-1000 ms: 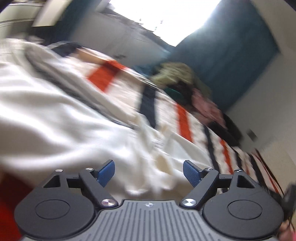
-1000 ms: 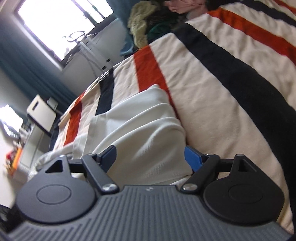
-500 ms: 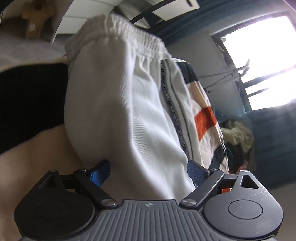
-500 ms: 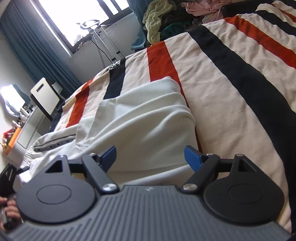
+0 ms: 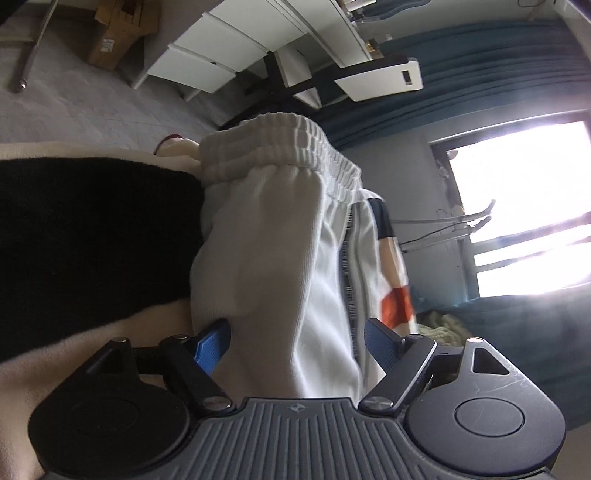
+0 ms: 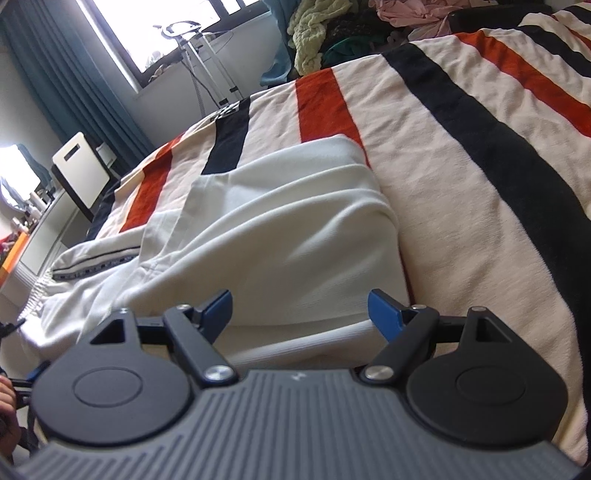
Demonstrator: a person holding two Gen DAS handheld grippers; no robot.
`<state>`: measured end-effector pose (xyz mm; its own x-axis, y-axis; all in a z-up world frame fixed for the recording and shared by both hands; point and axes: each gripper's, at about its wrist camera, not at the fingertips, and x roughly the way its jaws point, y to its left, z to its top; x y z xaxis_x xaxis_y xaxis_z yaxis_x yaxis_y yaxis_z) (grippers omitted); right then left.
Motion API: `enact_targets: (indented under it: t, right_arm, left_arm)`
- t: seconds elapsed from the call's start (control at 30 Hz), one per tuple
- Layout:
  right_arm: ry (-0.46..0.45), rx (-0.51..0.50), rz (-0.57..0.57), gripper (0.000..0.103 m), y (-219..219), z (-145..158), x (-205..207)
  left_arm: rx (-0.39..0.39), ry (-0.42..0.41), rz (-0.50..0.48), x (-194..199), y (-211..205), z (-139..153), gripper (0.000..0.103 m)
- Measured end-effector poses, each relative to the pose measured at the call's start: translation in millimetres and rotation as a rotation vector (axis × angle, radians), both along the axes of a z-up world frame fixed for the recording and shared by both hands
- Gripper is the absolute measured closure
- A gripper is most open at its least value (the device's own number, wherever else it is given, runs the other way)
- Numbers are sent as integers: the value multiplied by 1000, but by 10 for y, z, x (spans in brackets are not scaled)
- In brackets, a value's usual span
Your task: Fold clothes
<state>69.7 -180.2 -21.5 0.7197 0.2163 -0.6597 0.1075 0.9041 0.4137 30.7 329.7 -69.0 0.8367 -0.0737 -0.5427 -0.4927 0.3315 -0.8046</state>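
Note:
White sweatpants with a dark side stripe lie bunched on a striped blanket. In the left wrist view their elastic waistband is at the top, at the bed's edge. My left gripper is open, its blue pads either side of a fold of the hip fabric. At the leg end of the pants, my right gripper is also open, low over the cloth, which lies between its fingers. At the far left of the right wrist view, a hand shows beside the waistband.
A heap of clothes sits at the far end of the bed. A white panel and drawers stand beside the bed. A cardboard box is on the floor. A metal stand is by the window.
My left gripper swung from looking along the bed to the waistband end and has edged closer to the fabric. My right gripper tilted and moved slightly nearer the leg. Both stayed open.

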Motion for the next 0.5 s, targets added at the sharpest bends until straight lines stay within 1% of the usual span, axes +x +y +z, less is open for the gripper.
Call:
enact_targets:
  t: [0.07, 0.13, 0.27, 0.3, 0.4, 0.43, 0.5]
  right_arm:
    - [1, -14, 14, 21, 47, -9, 21]
    - [5, -30, 25, 21, 94, -24, 34]
    - [10, -47, 37, 21, 140, -48, 49]
    - [11, -49, 39, 21, 145, -53, 53]
    - [13, -56, 45, 21, 162, -67, 62]
    - [14, -58, 47, 20, 167, -72, 65]
    - [16, -62, 51, 20, 177, -80, 74]
  left_arm:
    - [36, 25, -14, 24, -24, 4, 22]
    - [56, 47, -6, 33, -31, 10, 23]
    - [66, 52, 19, -62, -89, 61, 24]
    - [84, 50, 29, -100, -106, 94, 24]
    - [144, 48, 48, -182, -167, 197, 21]
    - [167, 49, 46, -188, -192, 235, 17]
    - [175, 97, 35, -129, -200, 223, 17]
